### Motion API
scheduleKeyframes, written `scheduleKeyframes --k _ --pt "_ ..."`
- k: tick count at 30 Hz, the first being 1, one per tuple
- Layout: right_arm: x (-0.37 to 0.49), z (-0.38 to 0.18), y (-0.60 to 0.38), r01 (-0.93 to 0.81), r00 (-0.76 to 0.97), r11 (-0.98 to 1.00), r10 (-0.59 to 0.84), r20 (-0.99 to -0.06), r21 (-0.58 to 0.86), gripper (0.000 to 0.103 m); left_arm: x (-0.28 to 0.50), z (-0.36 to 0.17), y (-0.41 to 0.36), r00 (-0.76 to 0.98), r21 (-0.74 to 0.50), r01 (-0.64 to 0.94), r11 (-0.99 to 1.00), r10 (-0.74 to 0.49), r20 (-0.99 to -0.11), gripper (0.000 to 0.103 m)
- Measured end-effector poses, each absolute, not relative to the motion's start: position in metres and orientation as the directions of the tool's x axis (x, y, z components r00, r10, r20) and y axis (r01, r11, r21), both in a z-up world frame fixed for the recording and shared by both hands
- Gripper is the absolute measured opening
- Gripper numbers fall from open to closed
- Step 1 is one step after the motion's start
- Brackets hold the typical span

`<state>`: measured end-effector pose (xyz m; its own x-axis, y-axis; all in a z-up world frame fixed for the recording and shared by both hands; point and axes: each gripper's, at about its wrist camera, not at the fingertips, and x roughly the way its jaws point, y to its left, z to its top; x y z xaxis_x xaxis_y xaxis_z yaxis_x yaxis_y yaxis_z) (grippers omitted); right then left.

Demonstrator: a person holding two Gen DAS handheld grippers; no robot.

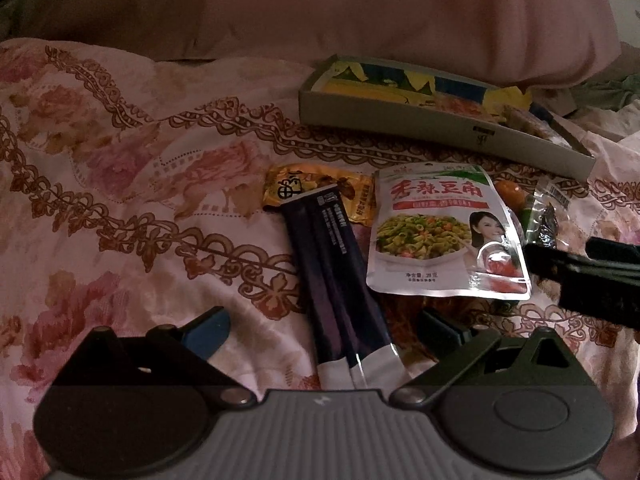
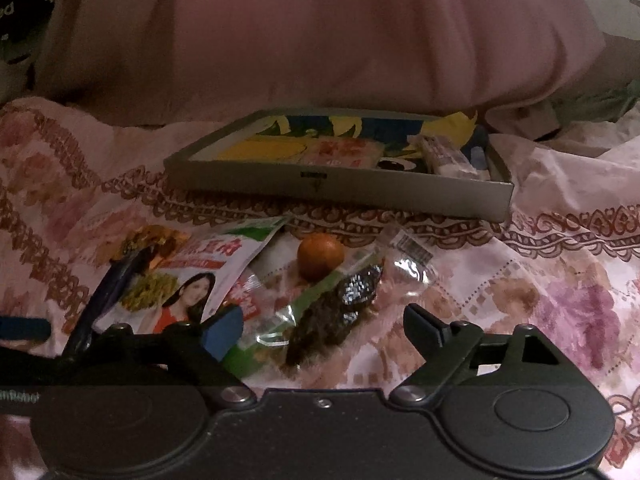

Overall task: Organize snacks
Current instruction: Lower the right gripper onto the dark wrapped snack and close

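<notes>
The flowered bedspread is the working surface, soft and wrinkled, so the packets lie a little uneven on it. Behind it rises a big pink pillow, which I think only marks the far edge of the place.

The shallow grey box stands at the far side, in front of the pillow. It already holds some yellow and blue packets, so I judge it is where the snacks are collected, and the job is partly done.

The loose snacks lie in a group on the near side of the box, probably because they wait for their turn. From the largest: the white pouch with a picture of green beans and a woman, flat and glossy. Left of it, the dark sticks, long and narrow with white ends, lying partly over the golden packet. Right of the pouch, the clear packet with a dark, rough snack inside and a green strip. The small round orange thing sits just beyond it.

The left gripper is released, with the near ends of the sticks between its fingers but not pressed. The right gripper is also released and grasps nothing; the clear packet lies between its fingers, so this looks like its next target.
</notes>
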<state>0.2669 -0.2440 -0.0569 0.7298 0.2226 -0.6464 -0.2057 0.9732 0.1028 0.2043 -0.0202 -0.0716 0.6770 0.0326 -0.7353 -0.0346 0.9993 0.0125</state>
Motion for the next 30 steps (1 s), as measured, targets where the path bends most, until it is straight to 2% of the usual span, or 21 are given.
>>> scheduleKeyframes --k 5,9,23,26,30 --pt "0.277 -0.060 -0.246 -0.194 0.711 0.970 0.241 -0.661 0.145 0.073 0.205 -0.073 -0.019 0.676 0.004 -0.033 0.999 0.025 -0.736 0.102" --pt "0.281 -0.062 -0.250 -0.186 0.702 0.967 0.257 -0.664 0.177 0.068 0.207 -0.074 -0.020 0.675 -0.001 -0.026 1.000 0.017 -0.737 0.102" --pt "0.292 -0.066 -0.263 -0.174 0.671 0.951 0.304 -0.677 0.255 0.064 0.209 -0.075 -0.015 0.667 -0.040 -0.012 0.999 -0.021 -0.744 0.102" --pt "0.291 -0.066 -0.262 -0.186 0.668 0.949 0.311 -0.676 0.253 0.061 0.209 -0.075 -0.013 0.666 -0.055 -0.012 0.998 -0.033 -0.745 0.099" --pt "0.288 -0.065 -0.257 -0.209 0.652 0.946 0.325 -0.685 0.250 0.058 0.207 -0.074 -0.015 0.671 -0.066 0.006 0.998 -0.053 -0.740 0.090"
